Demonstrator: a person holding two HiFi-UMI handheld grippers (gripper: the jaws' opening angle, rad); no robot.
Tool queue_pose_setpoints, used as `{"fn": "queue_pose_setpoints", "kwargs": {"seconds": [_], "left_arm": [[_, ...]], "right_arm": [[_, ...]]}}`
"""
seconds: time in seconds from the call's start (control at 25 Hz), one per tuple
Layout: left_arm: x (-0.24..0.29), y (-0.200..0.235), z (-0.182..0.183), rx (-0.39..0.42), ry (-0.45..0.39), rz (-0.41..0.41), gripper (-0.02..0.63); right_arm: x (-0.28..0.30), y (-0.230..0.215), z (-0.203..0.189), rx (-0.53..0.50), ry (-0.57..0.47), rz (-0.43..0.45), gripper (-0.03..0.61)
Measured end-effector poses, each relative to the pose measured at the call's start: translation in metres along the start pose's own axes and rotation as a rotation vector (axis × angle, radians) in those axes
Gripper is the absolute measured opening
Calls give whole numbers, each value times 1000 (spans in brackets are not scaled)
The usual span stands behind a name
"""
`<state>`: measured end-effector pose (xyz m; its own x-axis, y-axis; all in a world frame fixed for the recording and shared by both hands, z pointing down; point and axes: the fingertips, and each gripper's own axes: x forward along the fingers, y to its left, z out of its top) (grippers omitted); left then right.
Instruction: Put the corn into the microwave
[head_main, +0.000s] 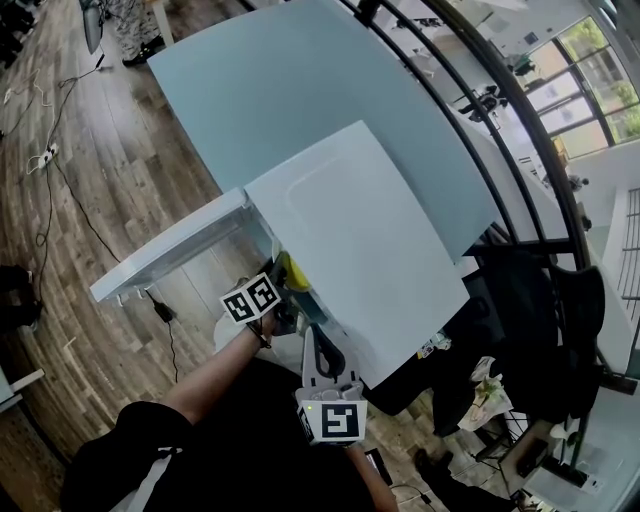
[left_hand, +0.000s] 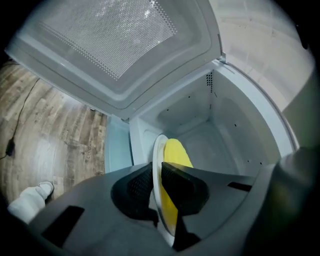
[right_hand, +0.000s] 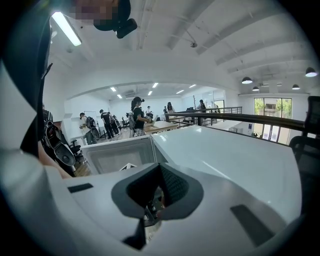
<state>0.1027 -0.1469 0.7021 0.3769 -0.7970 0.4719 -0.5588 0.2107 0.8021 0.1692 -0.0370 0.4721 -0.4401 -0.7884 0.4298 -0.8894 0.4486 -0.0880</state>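
Left gripper (left_hand: 159, 185) jaws clenched on rim of white plate (left_hand: 156, 150), corn (left_hand: 176, 152) lying on it. The load sits at the mouth of the microwave (head_main: 365, 250), not yet inside. Door (head_main: 170, 250) swung wide. Plate looks tipped in the left gripper view, so level it first or the corn may slide. Then ease forward to mid-cavity, set flat on the floor, and only then let go. Right gripper (right_hand: 157, 192) jaws together, nothing between them, idle beside the microwave on the bench (head_main: 300, 80).

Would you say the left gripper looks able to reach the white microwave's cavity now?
Probably yes: the left gripper, shut on a white plate of yellow corn, faces the open door and bare cavity straight ahead.
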Motion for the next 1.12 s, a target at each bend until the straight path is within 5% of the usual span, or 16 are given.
{"fn": "queue_pose_setpoints", "kwargs": {"seconds": [0.48, 0.6, 1.12], "left_arm": [[-1, -5, -2, 169, 37, 48, 91], [-2, -5, 2, 165, 24, 50, 135], [-17, 2, -4, 155, 42, 84, 119]], "right_arm": [[2, -5, 1, 10, -5, 3, 8], [2, -3, 0, 18, 2, -3, 8], [-1, -1, -6, 27, 16, -16, 8]]}}
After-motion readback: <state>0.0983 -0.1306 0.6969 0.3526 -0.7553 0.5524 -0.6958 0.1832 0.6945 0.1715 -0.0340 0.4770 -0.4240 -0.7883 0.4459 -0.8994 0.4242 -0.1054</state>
